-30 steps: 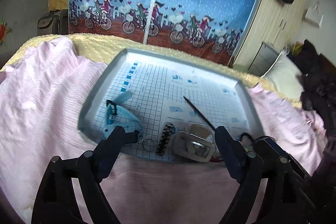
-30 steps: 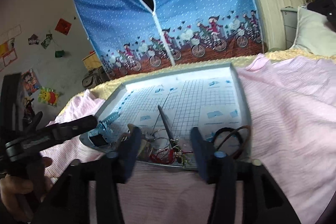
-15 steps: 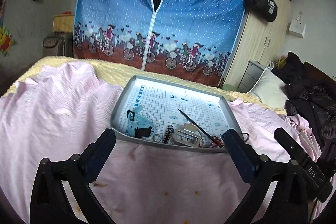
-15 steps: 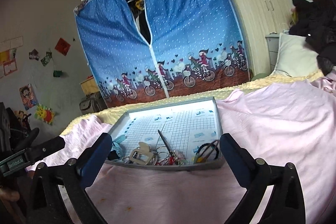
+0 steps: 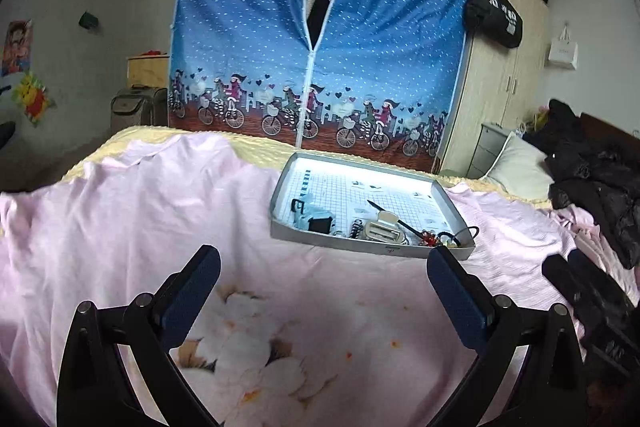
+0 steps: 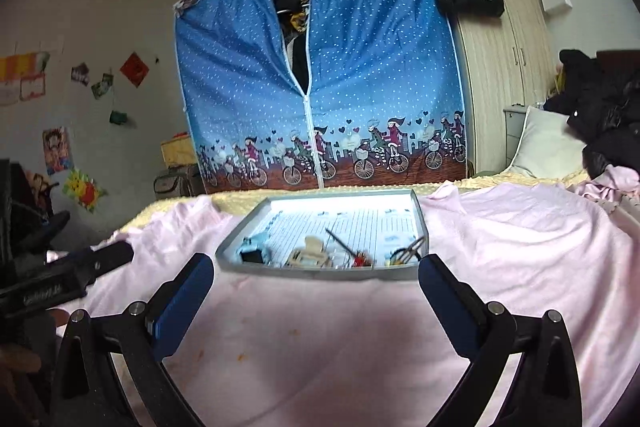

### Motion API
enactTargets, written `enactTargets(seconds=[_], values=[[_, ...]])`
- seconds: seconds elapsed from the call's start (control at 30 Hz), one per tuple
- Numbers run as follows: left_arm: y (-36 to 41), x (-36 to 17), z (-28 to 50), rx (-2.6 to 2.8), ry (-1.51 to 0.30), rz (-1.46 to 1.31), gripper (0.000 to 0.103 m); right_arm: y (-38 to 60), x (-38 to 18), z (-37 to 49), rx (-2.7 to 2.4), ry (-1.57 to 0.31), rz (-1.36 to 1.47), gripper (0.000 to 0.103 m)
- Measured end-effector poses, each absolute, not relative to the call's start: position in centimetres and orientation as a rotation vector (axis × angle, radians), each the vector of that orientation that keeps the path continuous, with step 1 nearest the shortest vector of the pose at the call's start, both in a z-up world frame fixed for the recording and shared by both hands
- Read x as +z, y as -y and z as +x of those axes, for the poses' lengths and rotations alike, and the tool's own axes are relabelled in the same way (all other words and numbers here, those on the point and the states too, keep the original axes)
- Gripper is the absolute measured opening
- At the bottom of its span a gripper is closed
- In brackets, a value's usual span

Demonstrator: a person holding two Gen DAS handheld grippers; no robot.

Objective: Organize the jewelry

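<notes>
- Your left gripper (image 5: 323, 277) hangs spread wide and empty above the pink bedsheet (image 5: 140, 211); the right gripper (image 6: 316, 281) is likewise splayed, gripping nothing.
- From the left camera, the grey tray (image 5: 362, 243) lies at about 1 o'clock, well apart from the fingertips; from the right camera it lies near 12 o'clock.
- The jewelry sits crowded along the tray's near wall: a light blue watch (image 5: 310, 217) at the left, a beige hair clip (image 5: 378, 229) in the middle, a thin dark stick (image 5: 394, 217) and a dark cord loop (image 5: 460, 233) to the right.
- Expect light, small pieces that likely slide on the smooth tray floor.
- Take the watch across its strap; the clip by its stiff body.
- The cord looks limp, so pinch one strand.
</notes>
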State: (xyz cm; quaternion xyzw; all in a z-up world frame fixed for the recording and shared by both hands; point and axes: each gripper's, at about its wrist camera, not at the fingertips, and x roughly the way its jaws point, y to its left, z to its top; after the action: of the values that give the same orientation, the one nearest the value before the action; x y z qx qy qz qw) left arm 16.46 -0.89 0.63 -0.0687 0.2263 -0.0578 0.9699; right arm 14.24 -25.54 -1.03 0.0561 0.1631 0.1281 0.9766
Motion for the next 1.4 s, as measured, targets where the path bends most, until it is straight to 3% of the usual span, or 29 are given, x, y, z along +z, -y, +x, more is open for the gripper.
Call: enactTargets(seconds=[0.3, 1.4], values=[[-1.8, -1.6, 12.4, -0.095, -0.38, -0.141, 0.101, 23.4, -2.2, 11.4, 0.22, -0.34, 0.07, 0.103], [-2.4, -3.6, 13.0, -0.114, -0.397, -0.148, 0.101, 23.3, -4.3, 13.1, 0.154, -0.439, 0.059, 0.103]])
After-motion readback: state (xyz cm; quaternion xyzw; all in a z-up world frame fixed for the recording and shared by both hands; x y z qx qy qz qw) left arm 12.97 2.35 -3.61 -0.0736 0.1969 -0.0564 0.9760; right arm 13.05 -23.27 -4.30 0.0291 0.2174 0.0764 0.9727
